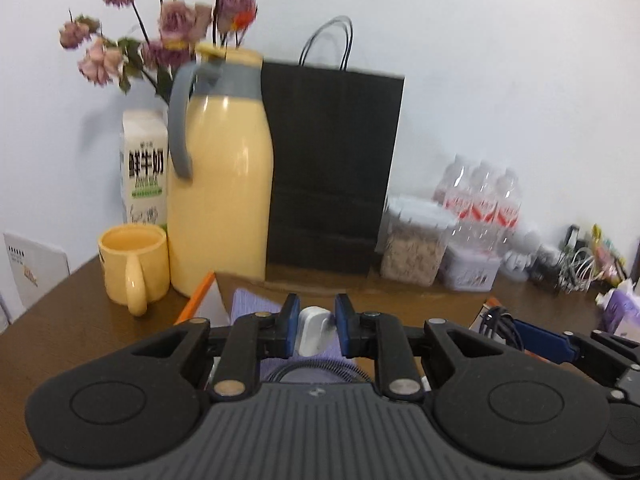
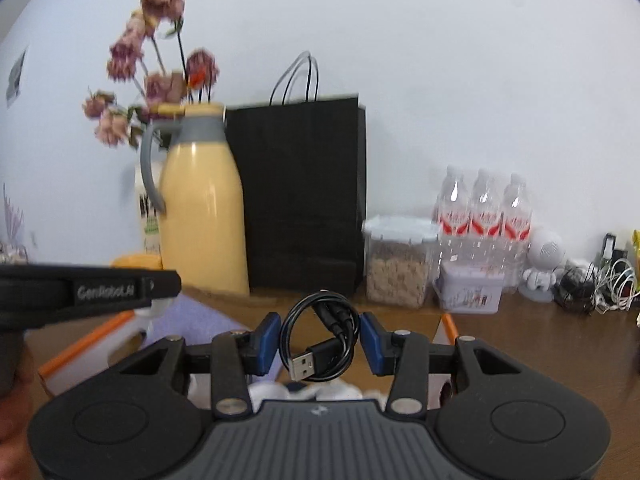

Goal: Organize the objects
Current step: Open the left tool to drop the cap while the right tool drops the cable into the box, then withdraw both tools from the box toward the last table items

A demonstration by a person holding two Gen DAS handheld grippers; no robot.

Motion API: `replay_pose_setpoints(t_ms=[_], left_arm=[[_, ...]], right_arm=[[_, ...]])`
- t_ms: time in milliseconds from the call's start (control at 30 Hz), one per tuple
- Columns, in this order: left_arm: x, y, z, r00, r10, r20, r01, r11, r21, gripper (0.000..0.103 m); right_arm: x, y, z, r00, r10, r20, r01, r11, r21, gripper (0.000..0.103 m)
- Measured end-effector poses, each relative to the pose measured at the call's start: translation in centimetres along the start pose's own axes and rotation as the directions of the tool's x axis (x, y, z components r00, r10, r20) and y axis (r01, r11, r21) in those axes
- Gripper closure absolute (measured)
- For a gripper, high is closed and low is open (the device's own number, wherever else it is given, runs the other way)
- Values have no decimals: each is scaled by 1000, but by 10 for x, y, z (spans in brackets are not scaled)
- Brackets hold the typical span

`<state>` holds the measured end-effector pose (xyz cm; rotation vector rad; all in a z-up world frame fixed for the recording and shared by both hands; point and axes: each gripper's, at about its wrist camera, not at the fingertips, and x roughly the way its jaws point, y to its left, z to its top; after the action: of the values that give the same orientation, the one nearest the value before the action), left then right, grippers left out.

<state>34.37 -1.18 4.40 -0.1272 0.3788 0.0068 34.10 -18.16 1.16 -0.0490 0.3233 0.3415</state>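
My left gripper is shut on a white plug adapter and holds it above an open white box with an orange rim and a lilac lining. My right gripper is shut on a coiled black USB cable and holds it above the same box. The left gripper's body shows at the left of the right wrist view. The right gripper's blue finger shows at the right of the left wrist view.
At the back of the brown table stand a yellow mug, a yellow thermos jug, a milk carton, dried flowers, a black paper bag, a cereal container, water bottles, a lilac tin and loose cables.
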Motion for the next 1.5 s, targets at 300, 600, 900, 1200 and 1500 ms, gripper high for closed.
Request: replay_pose_setpoints(t_ms=[300,600,900,1200,1500], left_arm=[[3,-2,-9,999,51,-5,-51,998,47,59],[-3,-5,-8,993,101,59,-103,994,35,0],[-5,-6,-10,993,95,64,-98,995,37,0],[-31,-6,-8,982,122,145,-123,992,-7,0],[-68,4,-14,977,117,177,-117,993,-12,0]], right_arm=[[6,-4,-13,999,-24,-37,24,1000,-2,58],[-1,-12,-16,999,-39,-38,41,999,34,0],[-6,-10,-16,999,-35,-36,36,999,28,0],[-22,-8,-13,1000,-25,-10,26,999,22,0],[-50,-4,-12,999,-21,25,22,1000,-13,0]])
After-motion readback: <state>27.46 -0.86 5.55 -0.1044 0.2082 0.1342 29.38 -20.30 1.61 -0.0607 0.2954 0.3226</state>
